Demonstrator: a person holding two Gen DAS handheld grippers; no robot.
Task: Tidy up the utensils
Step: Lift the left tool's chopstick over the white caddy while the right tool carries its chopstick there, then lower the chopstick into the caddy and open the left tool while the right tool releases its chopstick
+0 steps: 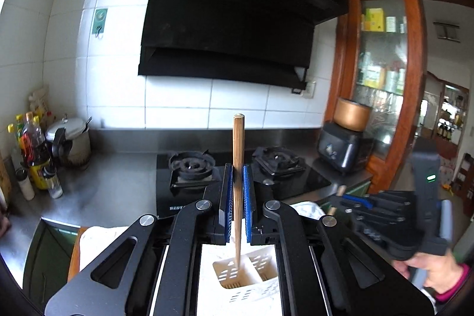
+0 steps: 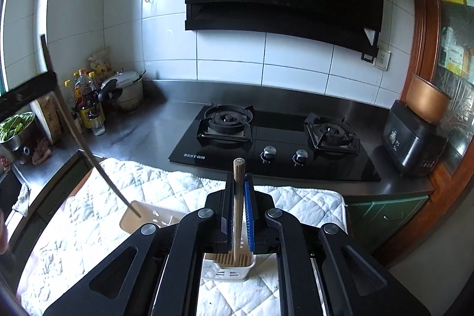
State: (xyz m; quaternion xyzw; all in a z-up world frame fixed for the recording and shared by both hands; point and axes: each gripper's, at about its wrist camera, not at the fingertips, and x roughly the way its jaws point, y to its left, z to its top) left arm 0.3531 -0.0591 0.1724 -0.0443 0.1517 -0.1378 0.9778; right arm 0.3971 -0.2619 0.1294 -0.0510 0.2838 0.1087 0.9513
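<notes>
In the left wrist view my left gripper [image 1: 237, 168] is shut on a brown wooden chopstick [image 1: 238, 138]. It stands upright, its lower tip over a compartment of a white slotted utensil holder [image 1: 266, 283]. To the right, a hand holds my right gripper [image 1: 355, 202]. In the right wrist view my right gripper [image 2: 238, 176] is shut on a second upright chopstick [image 2: 238, 165], whose tip hangs over the slatted bottom of the holder [image 2: 228, 271]. A thin blurred stick [image 2: 97, 165] slants from the upper left down to the holder's left part [image 2: 154, 215].
The holder sits on a white quilted cloth [image 2: 103, 197] in front of a black two-burner gas hob [image 2: 266, 138] on a steel counter. Bottles [image 2: 86, 99] and a lidded pot [image 2: 127, 91] stand back left. A black appliance [image 2: 414, 144] stands at the right.
</notes>
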